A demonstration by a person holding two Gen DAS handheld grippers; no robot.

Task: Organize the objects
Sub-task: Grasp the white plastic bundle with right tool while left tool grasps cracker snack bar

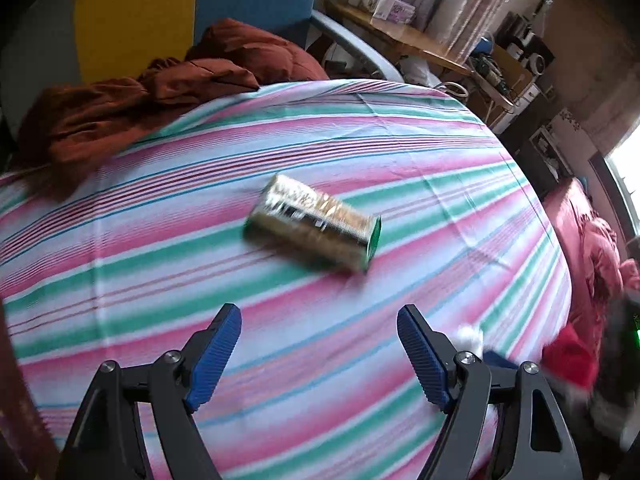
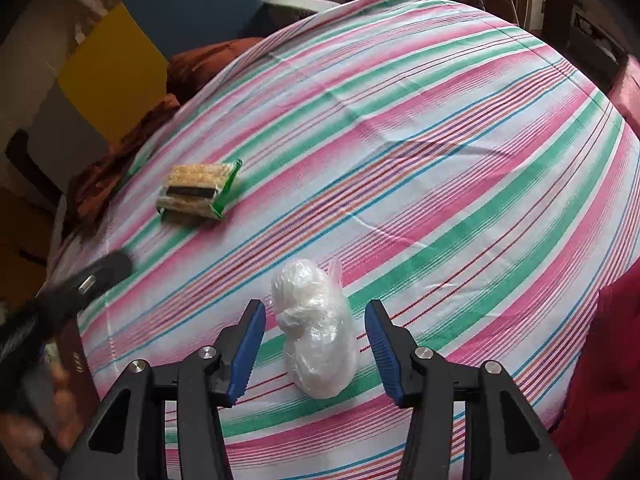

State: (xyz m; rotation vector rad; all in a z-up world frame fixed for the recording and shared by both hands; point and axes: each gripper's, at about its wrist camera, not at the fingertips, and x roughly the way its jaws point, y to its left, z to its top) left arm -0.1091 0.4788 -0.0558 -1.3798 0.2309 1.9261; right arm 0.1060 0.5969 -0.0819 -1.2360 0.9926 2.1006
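Note:
A gold and green snack pack [image 1: 316, 226] lies on its side on the striped cloth [image 1: 160, 220]. My left gripper [image 1: 319, 316] hovers just short of it, open, nothing between its blue pads. In the right wrist view the same pack [image 2: 196, 192] sits at the far left of the cloth. A white knotted plastic bag [image 2: 316, 336] rests on the cloth between the fingers of my right gripper [image 2: 315, 308]. A gap shows on each side of the bag, so the pads do not press it. The left gripper's body [image 2: 92, 276] appears blurred at the left edge.
A rust-red crumpled cloth [image 1: 140, 100] lies at the far left edge of the striped surface. A pink garment [image 1: 592, 248] sits beyond the right edge. A red sleeve [image 1: 572, 360] shows at lower right. Desks with clutter [image 1: 400, 32] stand behind.

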